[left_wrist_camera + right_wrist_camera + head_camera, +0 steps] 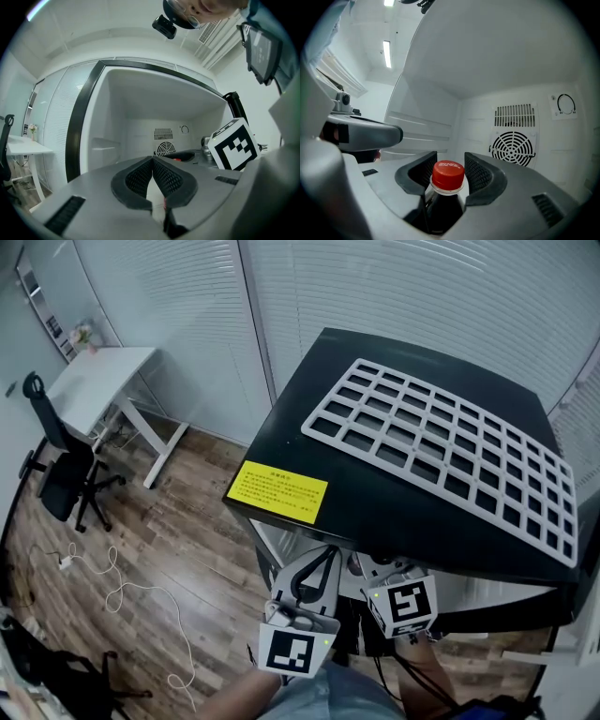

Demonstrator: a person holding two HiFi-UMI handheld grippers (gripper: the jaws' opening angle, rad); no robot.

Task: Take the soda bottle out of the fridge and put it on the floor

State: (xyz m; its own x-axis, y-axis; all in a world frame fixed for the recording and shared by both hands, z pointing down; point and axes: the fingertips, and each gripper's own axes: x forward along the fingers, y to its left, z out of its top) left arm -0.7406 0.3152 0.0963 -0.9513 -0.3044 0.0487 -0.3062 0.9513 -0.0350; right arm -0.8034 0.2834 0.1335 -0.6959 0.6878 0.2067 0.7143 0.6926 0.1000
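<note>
Reaching into the white interior of the black fridge (375, 512), the right gripper (450, 158) was recorded with its jaws spread to either side of the soda bottle (444, 208). The bottle was seen standing upright inside the compartment, its red cap (448, 174) rising just above the pads. A thin light sliver was noted between the right-hand pad and the bottle's shoulder, so a firm pinch was not judged to be made yet. The near-level approach was taken as chosen so that the dark body below the cap, not the cap itself, would be clamped. The fan grille (513, 147) on the back wall was seen well behind the bottle, so room for the jaws was considered sufficient. The left gripper (152, 164) was found with its jaws pressed together on nothing, beside the right one at the fridge mouth; it was judged idle and placed clear of the lift-out path. From the head view, a white grid shelf (441, 442) was noted lying on the fridge top near a yellow label (278, 491). The wooden floor (187, 549), where the bottle was to be set, was crossed further off by a white cable (122, 592). The step in hand was judged to be the grasp; removal and set-down were not yet done.
</note>
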